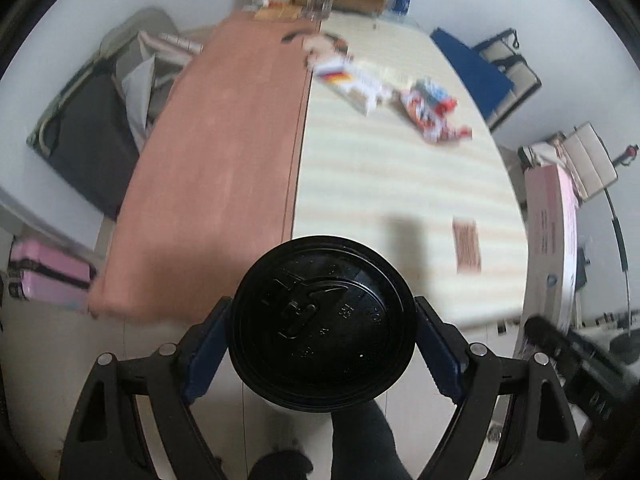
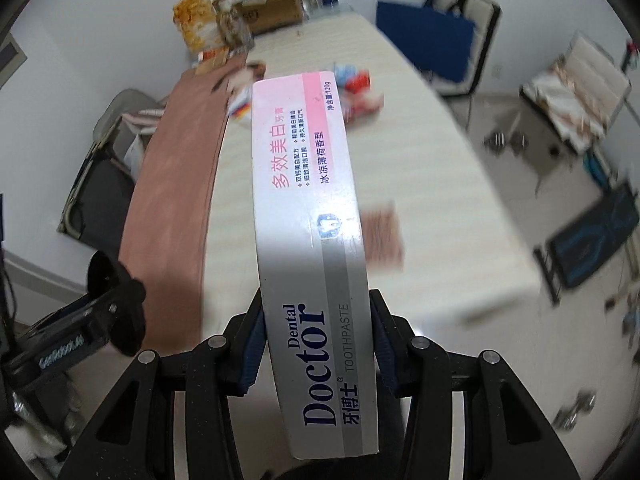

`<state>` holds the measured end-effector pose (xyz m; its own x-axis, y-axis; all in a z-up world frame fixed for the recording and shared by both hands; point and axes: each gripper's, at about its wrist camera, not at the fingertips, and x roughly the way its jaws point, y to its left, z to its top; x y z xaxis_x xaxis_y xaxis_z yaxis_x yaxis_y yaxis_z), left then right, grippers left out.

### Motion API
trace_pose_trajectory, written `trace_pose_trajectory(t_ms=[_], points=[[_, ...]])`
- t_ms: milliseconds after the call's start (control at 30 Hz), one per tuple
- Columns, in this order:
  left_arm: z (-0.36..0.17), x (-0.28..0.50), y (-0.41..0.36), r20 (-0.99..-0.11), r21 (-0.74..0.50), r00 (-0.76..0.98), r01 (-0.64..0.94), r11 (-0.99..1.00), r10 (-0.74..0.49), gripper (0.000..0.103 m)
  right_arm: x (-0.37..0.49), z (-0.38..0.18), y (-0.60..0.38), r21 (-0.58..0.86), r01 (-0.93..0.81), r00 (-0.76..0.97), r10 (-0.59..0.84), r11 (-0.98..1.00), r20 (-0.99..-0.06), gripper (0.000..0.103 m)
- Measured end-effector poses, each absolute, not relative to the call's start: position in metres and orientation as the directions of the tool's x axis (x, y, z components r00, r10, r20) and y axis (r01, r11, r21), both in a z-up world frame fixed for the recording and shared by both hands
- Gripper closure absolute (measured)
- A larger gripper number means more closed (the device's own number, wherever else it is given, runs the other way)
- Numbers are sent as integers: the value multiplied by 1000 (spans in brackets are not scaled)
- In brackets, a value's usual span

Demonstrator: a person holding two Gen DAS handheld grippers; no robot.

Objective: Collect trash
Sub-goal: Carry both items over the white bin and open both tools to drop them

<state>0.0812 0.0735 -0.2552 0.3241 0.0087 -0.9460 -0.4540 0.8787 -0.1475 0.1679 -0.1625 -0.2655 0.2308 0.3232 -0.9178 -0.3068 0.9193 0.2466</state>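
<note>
Here the left hand-held gripper (image 1: 322, 344) is clamped on a cup with a black lid (image 1: 322, 320), contents hidden. The right hand-held gripper (image 2: 318, 344) grips a toothpaste box (image 2: 308, 216), both held above the bench (image 1: 400, 184).

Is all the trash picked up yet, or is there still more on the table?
Not yet. Nothing shows as binned: no bin is in view. In hand: the left gripper is clamped on a cup with a black lid, and the right gripper holds a toothpaste box. Left on the table: crumpled colourful wrappers, a flat printed packet and a small brown packet.
</note>
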Motion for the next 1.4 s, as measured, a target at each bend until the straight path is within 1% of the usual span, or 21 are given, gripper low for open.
trace_pose_trajectory(t_ms=[167, 267, 367, 467, 500, 667, 733, 767, 833, 867, 900, 933, 967, 1000, 1067, 1133, 1167, 1300, 1400], points=[[-298, 23, 62, -973, -148, 226, -474, 868, -42, 18, 80, -323, -176, 270, -283, 75, 302, 920, -950, 54], [-337, 4, 57, -985, -138, 156, -495, 858, -69, 18, 47, -367, -181, 286, -273, -23, 291, 918, -957, 54], [-391, -8, 52, -992, -125, 81, -514, 848, -97, 17, 20, -429, -185, 294, -267, -128, 269, 918, -955, 54], [-447, -9, 50, -992, -120, 32, -536, 836, -121, 17, 6, -486, -188, 303, -261, -198, 257, 916, -946, 54], [-467, -8, 49, -991, -121, 23, -543, 831, -130, 17, 2, -517, -189, 314, -257, -234, 257, 914, -938, 54], [-580, -1, 47, -984, -119, -46, -543, 831, -171, 16, -1, -635, -184, 322, -254, -318, 235, 912, -918, 54], [-622, 2, 48, -982, -114, -65, -544, 832, -177, 13, 2, -684, -182, 336, -255, -345, 239, 907, -908, 54], [-635, -2, 48, -983, -109, -67, -541, 834, -172, 12, 5, -699, -179, 341, -261, -354, 239, 903, -904, 54], [-669, -2, 50, -985, -81, -83, -534, 841, -148, 4, 10, -741, -170, 349, -271, -384, 232, 897, -894, 52], [-677, -4, 52, -986, -78, -82, -534, 842, -143, 4, 13, -756, -165, 355, -271, -395, 233, 895, -889, 52], [-687, -6, 54, -988, -69, -79, -534, 843, -131, 4, 13, -776, -161, 362, -275, -405, 234, 891, -884, 46], [-693, -6, 56, -990, -61, -75, -534, 843, -119, 4, 14, -787, -158, 363, -283, -406, 232, 888, -884, 36], [-699, -7, 56, -993, -52, -66, -534, 844, -102, 4, 18, -795, -156, 362, -290, -401, 231, 886, -887, 12], [-702, -9, 58, -995, -37, -59, -533, 845, -80, 4, 21, -801, -154, 356, -300, -392, 226, 885, -892, 3], [-705, -11, 61, -997, -15, -53, -534, 845, -50, 4, 24, -807, -155, 316, -321, -366, 191, 893, -911, 3], [-704, -14, 61, -997, -13, -61, -535, 844, -54, 4, 25, -806, -158, 264, -343, -326, 149, 901, -934, 2], [-701, -17, 62, -996, -16, -62, -533, 846, -57, 4, 25, -804, -160, 234, -355, -301, 126, 905, -945, 0], [-687, -24, 57, -996, 20, -84, -506, 862, -26, 1, 39, -789, -148, 155, -389, -240, 62, 908, -969, 0], [-672, -31, 55, -995, 26, -94, -507, 862, -25, 1, 36, -775, -144, 127, -390, -225, 39, 912, -974, 0]])
